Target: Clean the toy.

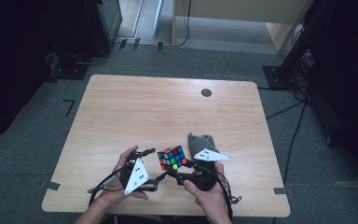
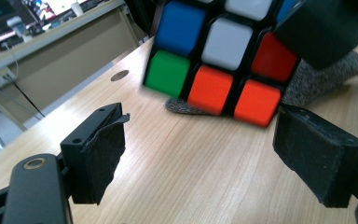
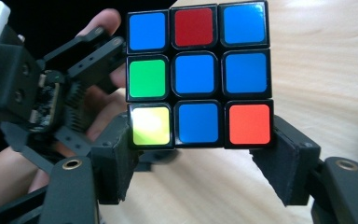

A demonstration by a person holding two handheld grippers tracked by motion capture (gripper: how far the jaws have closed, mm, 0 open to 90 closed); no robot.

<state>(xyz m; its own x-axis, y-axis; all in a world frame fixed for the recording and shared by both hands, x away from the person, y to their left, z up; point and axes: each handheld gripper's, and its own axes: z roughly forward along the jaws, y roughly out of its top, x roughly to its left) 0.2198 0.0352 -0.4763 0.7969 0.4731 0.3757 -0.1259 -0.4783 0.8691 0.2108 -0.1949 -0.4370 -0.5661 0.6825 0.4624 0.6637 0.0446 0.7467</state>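
From the high view, the right gripper [image 1: 179, 171], held in the person's right hand [image 1: 209, 193] at the near edge of the table, pinches a scrambled, multicoloured puzzle cube with black edges [image 1: 172, 157] between its two black jaws, holding it lifted just above the light wooden tabletop [image 1: 168, 107]. The left gripper [image 1: 154, 164], held in the person's left hand [image 1: 121, 179], sits just beside the cube on its left with its jaws spread. Each gripper carries a white three-cornered plate with black dots. A crumpled grey cloth [image 1: 203, 141] lies on the table just behind the right gripper, and a small dark round disc [image 1: 206, 92] sits in the tabletop near the far edge.

In the left gripper view, the left gripper [image 2: 200, 144] has its jaws wide apart, with nothing between them; the foam pad on its left jaw looks torn at the top. The cube [image 2: 223, 56] hangs ahead, above the wood, showing blue, white, green, red and orange squares, with the grey cloth [image 2: 317, 77] behind it.

In the right gripper view, the right gripper [image 3: 198, 161] presses its jaws against the cube's [image 3: 198, 74] lower sides. The facing side is mostly blue, with red, green, yellow and orange squares. The left gripper [image 3: 70, 88] and left hand [image 3: 98, 28] show at the left.
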